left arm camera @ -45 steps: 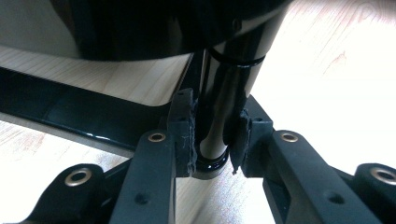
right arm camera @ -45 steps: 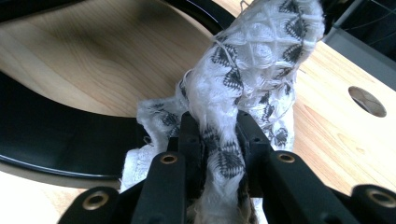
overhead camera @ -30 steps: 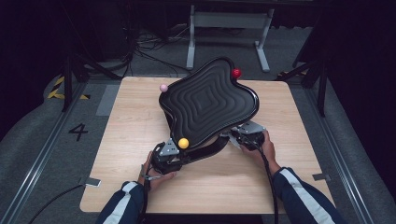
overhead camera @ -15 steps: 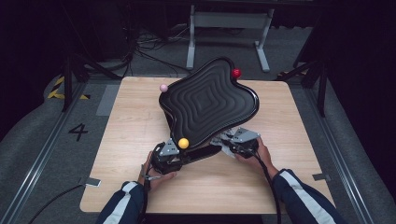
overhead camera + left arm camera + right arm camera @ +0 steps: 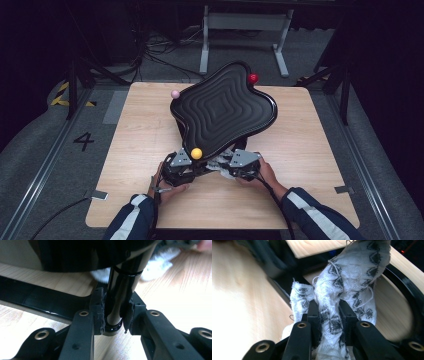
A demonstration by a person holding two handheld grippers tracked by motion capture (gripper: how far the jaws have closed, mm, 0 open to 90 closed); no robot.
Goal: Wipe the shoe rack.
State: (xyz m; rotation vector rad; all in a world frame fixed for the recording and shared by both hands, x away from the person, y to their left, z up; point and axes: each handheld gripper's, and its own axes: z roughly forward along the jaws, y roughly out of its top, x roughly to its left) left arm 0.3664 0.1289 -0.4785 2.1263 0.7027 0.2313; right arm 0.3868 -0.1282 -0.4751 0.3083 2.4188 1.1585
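The left gripper (image 5: 112, 315) is clamped on a black post (image 5: 120, 295) — the upright leg of the black wavy tray (image 5: 222, 107) — with both pads pressed against its sides close to its foot. The post stands between the jaws, nearly upright, slightly tilted in the left gripper view, and a black base bar (image 5: 37, 302) runs off from it across the wooden table (image 5: 320, 150).

The right gripper (image 5: 329, 315) has its jaws closed nearly all the way on a white cloth with a black pattern (image 5: 352, 272); the cloth is pinched between the pads and bunches out beyond the tips, toward the tray's dark base. In the high view the cloth (image 5: 223, 169) lies just under the tray's near edge, between the left gripper (image 5: 179, 167) and the right gripper (image 5: 239, 164), which sit close together there.

The tray stands raised on its post over the middle of the table. A yellow ball (image 5: 196, 153) sits at its near lobe, just beside the left gripper, a pink ball (image 5: 175, 94) at its far left lobe and a red ball (image 5: 253, 78) at its far right lobe. To the tray's left and right the table is bare wood out to its edges — more room there than in the narrow strip between the tray and the near edge, where both hands rest.
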